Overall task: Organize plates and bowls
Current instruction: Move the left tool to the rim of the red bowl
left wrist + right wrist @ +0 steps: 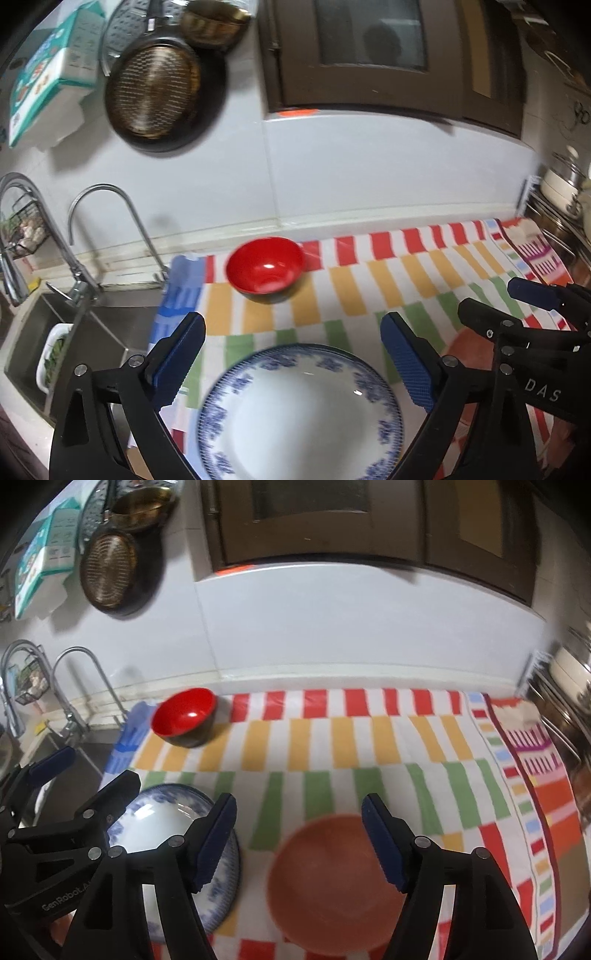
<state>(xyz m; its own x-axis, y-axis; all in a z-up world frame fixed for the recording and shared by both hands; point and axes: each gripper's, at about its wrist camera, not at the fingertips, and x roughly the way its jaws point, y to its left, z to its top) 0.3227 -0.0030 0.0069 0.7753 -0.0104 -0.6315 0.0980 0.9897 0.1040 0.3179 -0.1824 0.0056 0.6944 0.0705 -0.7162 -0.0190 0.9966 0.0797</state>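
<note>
A white plate with a blue rim pattern (299,410) lies on the striped cloth (388,280), just below my open left gripper (293,354). A red bowl with a dark outside (266,269) stands farther back near the sink. In the right wrist view my right gripper (299,836) is open above an orange-brown plate (332,886). The blue-rimmed plate (155,823) lies to its left under the left gripper (48,775), and the red bowl (184,716) is at the back left. Both grippers are empty.
A steel sink (74,332) with a tap (110,229) lies left of the cloth. A dark pan (159,92) and a brass bowl (214,26) hang on the wall. Pots on a rack (565,192) stand at the right. A dark window frame (369,55) is behind.
</note>
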